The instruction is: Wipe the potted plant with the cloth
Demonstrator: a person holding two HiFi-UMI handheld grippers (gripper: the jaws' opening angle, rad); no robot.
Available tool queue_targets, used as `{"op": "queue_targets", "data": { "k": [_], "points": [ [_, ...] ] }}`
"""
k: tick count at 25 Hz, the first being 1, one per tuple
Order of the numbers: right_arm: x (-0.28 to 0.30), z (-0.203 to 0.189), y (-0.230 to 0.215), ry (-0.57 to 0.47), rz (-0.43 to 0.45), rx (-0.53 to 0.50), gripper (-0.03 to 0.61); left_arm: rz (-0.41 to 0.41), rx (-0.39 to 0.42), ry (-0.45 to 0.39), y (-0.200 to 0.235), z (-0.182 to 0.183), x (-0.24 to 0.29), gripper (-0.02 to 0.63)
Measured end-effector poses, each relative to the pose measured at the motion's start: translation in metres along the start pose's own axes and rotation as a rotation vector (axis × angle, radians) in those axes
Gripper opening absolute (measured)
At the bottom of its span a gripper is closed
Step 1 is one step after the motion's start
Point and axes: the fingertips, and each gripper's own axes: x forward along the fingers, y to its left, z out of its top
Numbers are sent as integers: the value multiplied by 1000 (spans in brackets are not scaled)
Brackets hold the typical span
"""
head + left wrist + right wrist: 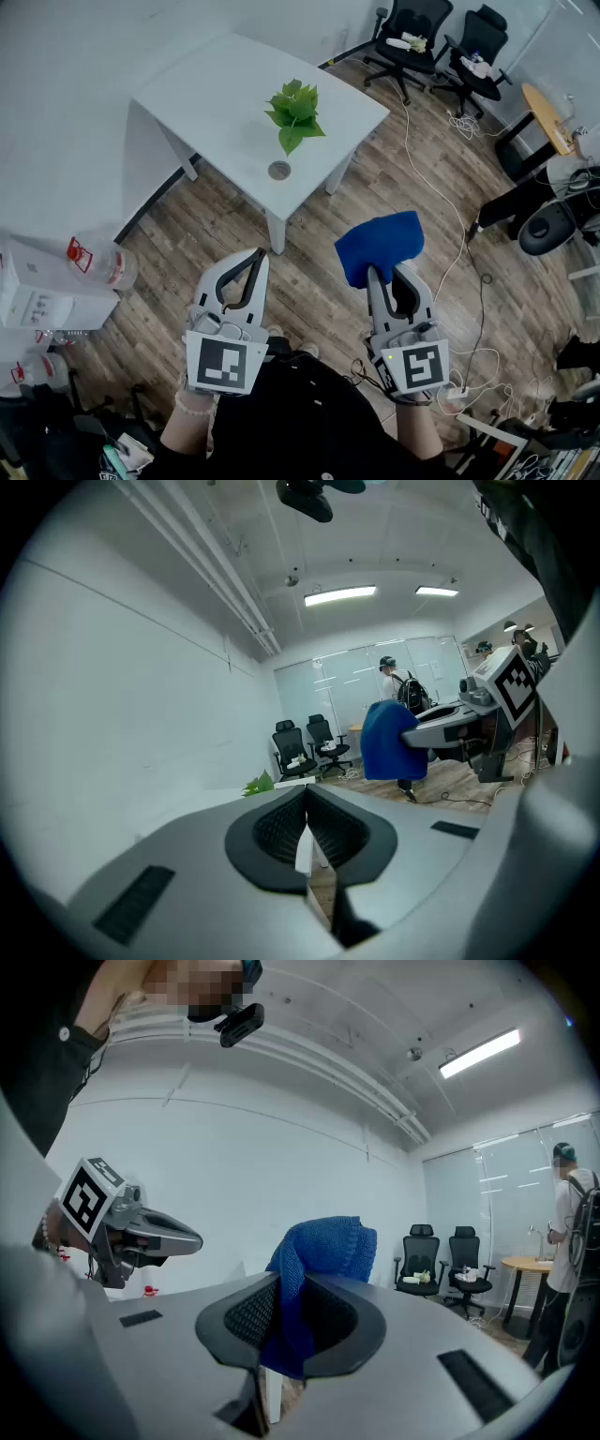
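Observation:
A small green potted plant [296, 114] stands near the front corner of a white table [216, 84], with a round grey disc [279, 170] beside it. My right gripper [377, 274] is shut on a blue cloth [380, 244], held over the wooden floor short of the table. In the right gripper view the blue cloth [319, 1251] sticks up from between the jaws. My left gripper [259, 253] is shut with nothing in it, just short of the table's corner leg. In the left gripper view the plant [260, 784] peeks over the jaws, and the cloth [386, 740] hangs at the right.
Two black office chairs [441, 42] stand at the far right. Cables [469, 281] trail over the floor on the right. Water jugs [98, 265] and a white box [42, 292] sit at the left. A person [570, 1232] stands at the right edge of the right gripper view.

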Motion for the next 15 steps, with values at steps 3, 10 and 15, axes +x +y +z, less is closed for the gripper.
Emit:
{"op": "queue_targets", "data": {
  "k": [3,10,15],
  "points": [
    [-3,1,-5,-7,1,-1,87,-7,14,-1,-5,2,3,15],
    [-11,-2,-15,-13,3,4,87,10,29,-2,-14,7,4,15],
    [-18,-4,-20,-32,23,18,87,22,25,10,-26,6,2,15]
  ]
}}
